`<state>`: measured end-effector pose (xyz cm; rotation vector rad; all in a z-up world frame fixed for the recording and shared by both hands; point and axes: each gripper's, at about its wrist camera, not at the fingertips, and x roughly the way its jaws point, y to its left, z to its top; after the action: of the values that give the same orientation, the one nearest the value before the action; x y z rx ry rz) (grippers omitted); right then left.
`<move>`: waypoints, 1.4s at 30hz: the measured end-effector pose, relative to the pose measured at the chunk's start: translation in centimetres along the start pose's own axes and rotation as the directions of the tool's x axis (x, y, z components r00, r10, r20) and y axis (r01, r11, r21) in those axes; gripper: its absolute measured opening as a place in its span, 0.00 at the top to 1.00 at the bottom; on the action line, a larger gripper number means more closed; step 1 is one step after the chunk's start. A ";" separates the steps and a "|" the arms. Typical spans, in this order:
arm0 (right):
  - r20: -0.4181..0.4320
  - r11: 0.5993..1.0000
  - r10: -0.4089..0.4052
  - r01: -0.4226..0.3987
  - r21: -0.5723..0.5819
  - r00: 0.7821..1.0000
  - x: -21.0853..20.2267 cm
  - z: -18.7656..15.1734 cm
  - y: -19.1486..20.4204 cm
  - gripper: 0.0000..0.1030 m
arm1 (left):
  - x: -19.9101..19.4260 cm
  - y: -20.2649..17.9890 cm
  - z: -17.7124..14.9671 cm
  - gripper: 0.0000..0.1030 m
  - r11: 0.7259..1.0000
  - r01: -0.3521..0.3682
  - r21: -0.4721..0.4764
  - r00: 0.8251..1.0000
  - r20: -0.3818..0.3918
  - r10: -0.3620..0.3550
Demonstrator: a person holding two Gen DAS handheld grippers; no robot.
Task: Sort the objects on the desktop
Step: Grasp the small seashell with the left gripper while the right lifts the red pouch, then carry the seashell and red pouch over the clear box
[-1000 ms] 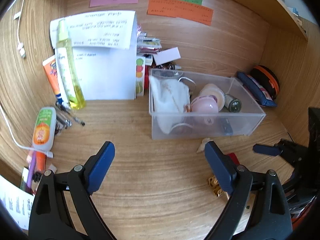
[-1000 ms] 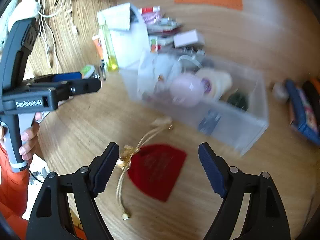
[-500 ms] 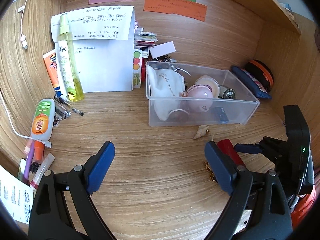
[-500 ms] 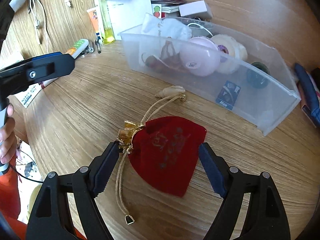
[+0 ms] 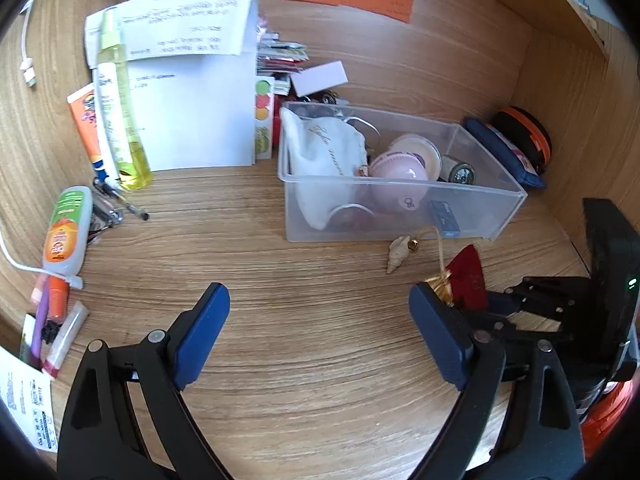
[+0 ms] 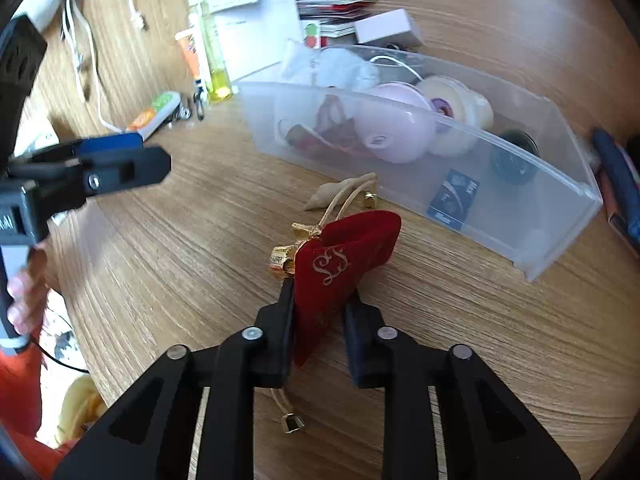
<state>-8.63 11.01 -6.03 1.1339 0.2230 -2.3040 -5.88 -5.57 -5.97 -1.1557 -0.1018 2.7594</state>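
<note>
**deskbot_fan:** So the right gripper (image 6: 320,316) has its two fingers squeezed together on the small red velvet drawstring pouch with gold lettering (image 6: 340,256), pinching the lower half while the top flops toward the clear plastic storage bin (image 6: 560,208). The pouch sits on the wooden desk (image 6: 180,240) just in front of the bin, which already holds a white cloth bag, a pink round case and other bits. What's the risk?

**umi_tinkerer:** Mostly the gold drawstring cords (image 6: 348,200). One runs toward the bin beside a little beige seashell (image 6: 324,196), another trails under the gripper with a gold bell end (image 6: 292,422). I'd guess a lift drags the shell along or snags a cord on the bin rim. Velvet is slippery too, and the grip looks off to one side, so it could slide out.

**deskbot_fan:** And the left gripper (image 5: 320,336)?

**umi_tinkerer:** Fingers wide apart, holding nothing, hovering over bare desk. Close enough to the right one that a swing could bump them.
</note>
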 end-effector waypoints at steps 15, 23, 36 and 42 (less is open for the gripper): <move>0.175 0.992 0.014 -0.035 0.118 0.984 -6.2 -1.9 -5.4 0.83 | 6.1 -6.5 1.7 0.33 0.987 0.014 0.157 0.993 -0.116 0.004; 0.236 0.993 0.027 -0.054 0.108 0.971 -8.2 -1.9 -6.8 0.83 | 9.6 -7.9 2.4 0.62 0.984 0.011 0.178 0.981 -0.193 0.024; 0.238 0.992 0.067 -0.091 0.092 0.969 -7.7 -1.8 -7.6 0.83 | 9.5 -7.5 2.7 0.83 0.988 -0.002 0.157 0.983 -0.182 0.031; 0.230 0.992 0.064 -0.087 0.091 0.971 -7.5 -1.7 -7.3 0.83 | 8.8 -8.0 2.2 0.83 0.975 -0.100 0.200 0.983 -0.131 0.128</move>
<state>-7.81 20.78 -1.93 0.8987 -0.0229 -2.3746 -12.67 3.79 -9.67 -1.3388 0.2513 2.6968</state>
